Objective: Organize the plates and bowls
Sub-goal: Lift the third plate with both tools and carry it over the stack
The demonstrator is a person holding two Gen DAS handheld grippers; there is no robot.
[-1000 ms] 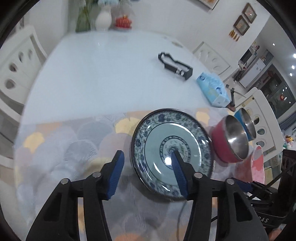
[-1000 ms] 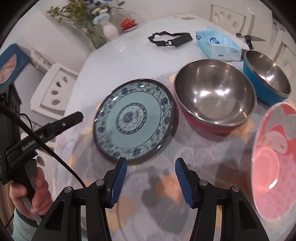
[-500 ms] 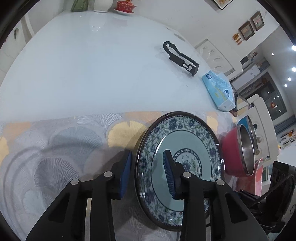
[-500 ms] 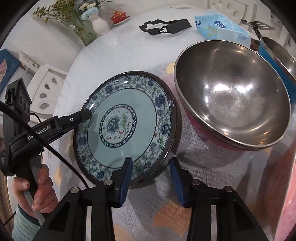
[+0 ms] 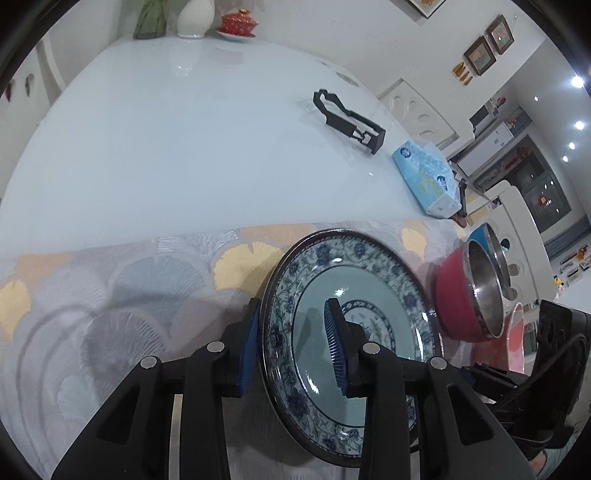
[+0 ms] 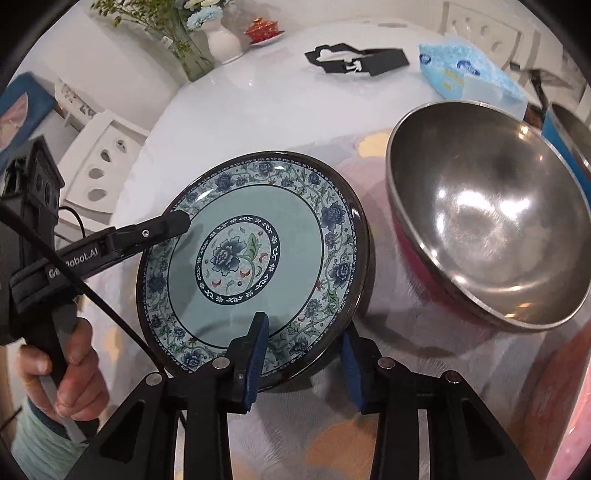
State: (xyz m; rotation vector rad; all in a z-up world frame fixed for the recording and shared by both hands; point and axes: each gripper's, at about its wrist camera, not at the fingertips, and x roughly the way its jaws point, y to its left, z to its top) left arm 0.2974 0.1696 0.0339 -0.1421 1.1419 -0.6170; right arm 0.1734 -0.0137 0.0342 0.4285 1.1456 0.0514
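Note:
A blue-and-white floral plate [image 5: 388, 295] [image 6: 240, 258] lies on the patterned cloth. My left gripper [image 5: 291, 306] straddles its left rim, one pad outside and one on the inner slope, pressing on it; one of its fingers [image 6: 162, 229] shows resting on the plate. My right gripper [image 6: 304, 325] straddles the near rim, its jaws still closing, with the pads against the rim. Right of the plate sits a red bowl [image 6: 480, 221] [image 5: 454, 306] with a steel inside. Behind that is a blue bowl [image 6: 569, 133], and a pink plate [image 6: 576, 406] lies at the right edge.
On the white table beyond the cloth lie a blue tissue pack [image 5: 424, 173] and a black holder [image 5: 347, 118]. Vases and a red lidded dish [image 5: 240, 24] stand at the far edge. White chairs [image 6: 99, 162] surround the table. A person's hand [image 6: 70, 369] grips the left handle.
Both grippers have come down to the floral plate and their jaws have narrowed around its rim, the left at the left edge and the right at the near edge.

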